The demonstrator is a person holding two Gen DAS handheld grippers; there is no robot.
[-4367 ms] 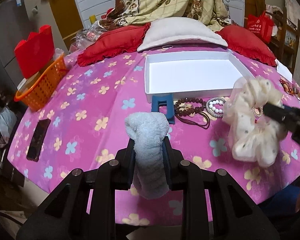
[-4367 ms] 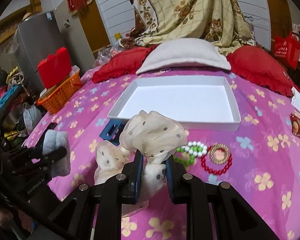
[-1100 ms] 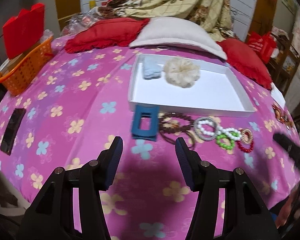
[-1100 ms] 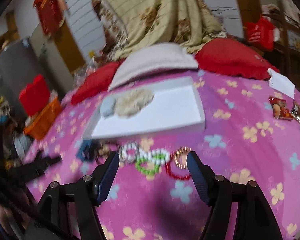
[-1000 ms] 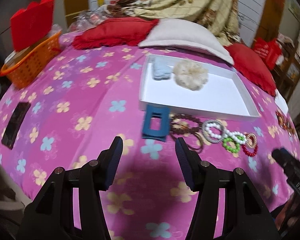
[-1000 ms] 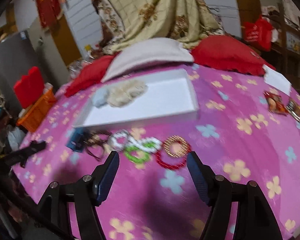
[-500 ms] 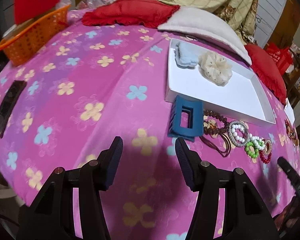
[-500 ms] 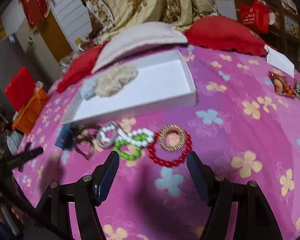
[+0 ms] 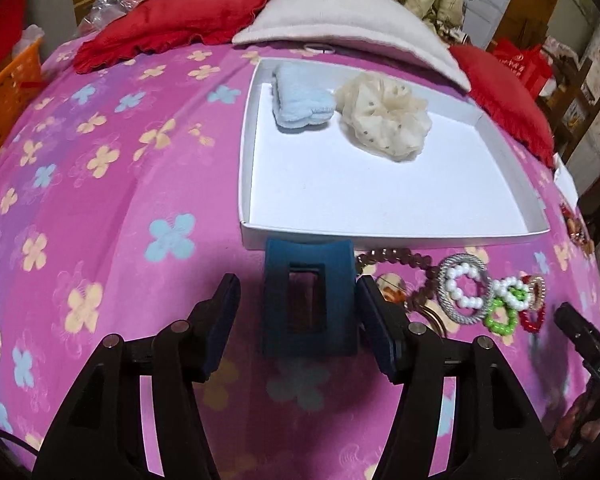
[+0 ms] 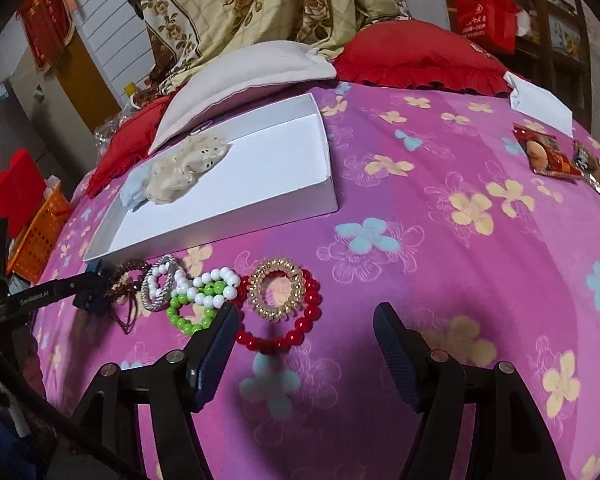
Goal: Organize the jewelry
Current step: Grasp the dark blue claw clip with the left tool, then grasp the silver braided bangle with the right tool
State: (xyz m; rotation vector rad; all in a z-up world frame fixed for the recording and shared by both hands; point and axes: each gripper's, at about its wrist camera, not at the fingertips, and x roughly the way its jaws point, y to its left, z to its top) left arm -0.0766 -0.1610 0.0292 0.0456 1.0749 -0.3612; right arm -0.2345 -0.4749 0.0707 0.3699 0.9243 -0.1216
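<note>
A dark blue hair claw clip (image 9: pixel 310 304) lies on the pink flowered cover just in front of the white tray (image 9: pixel 380 240). My left gripper (image 9: pixel 296 280) straddles the clip with its jaws opening; the right pad is at the clip's edge, the left pad stands apart. The tray holds a light blue scrunchie (image 9: pixel 300 100) and a cream dotted scrunchie (image 9: pixel 384 120). My right gripper (image 10: pixel 305 312) hangs open just above a red bead bracelet (image 10: pixel 312 312) and a gold spiral ring (image 10: pixel 276 288). White (image 10: pixel 216 280) and green (image 10: pixel 180 318) bead bracelets lie by its left finger.
Brown beads (image 9: pixel 392 256) and a silver pearl ring (image 9: pixel 464 292) lie right of the clip. Red pillows (image 9: pixel 172 28) and a white pillow (image 9: pixel 332 20) sit behind the tray. An orange basket (image 10: pixel 36 232) stands far left; snack packets (image 10: pixel 548 156) and white paper (image 10: pixel 540 104) lie far right.
Both scrunchies, held earlier, now lie in the tray. My left gripper has dropped forward over the blue clip and its jaws have widened. The right gripper has sunk toward the red bracelet.
</note>
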